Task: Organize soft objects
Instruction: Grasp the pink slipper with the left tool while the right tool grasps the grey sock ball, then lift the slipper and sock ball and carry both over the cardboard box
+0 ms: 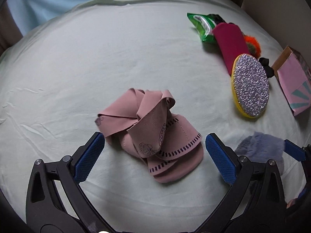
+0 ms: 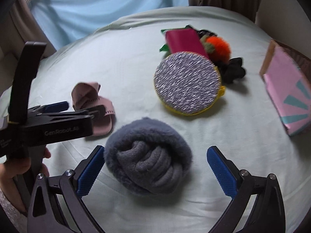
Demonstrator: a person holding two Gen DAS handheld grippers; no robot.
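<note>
A crumpled pink cloth [image 1: 151, 130] lies on the pale green sheet [image 1: 77, 68], between the open blue-padded fingers of my left gripper [image 1: 153, 147]. A rolled fuzzy blue-grey sock [image 2: 147, 157] lies between the open fingers of my right gripper [image 2: 155, 163]; it also shows blurred in the left wrist view [image 1: 260, 147]. The pink cloth [image 2: 91, 101] and the left gripper's body [image 2: 48, 124] show at the left of the right wrist view. Neither gripper holds anything.
Farther back right lie a round sparkly silver pad with yellow rim [image 2: 187, 83], a magenta pouch [image 2: 184, 39], a green foil bag [image 1: 202, 26], an orange fluffy toy [image 2: 218, 45] and a black scrunchie [image 2: 233, 70]. A pink box [image 2: 287, 91] lies at the right edge.
</note>
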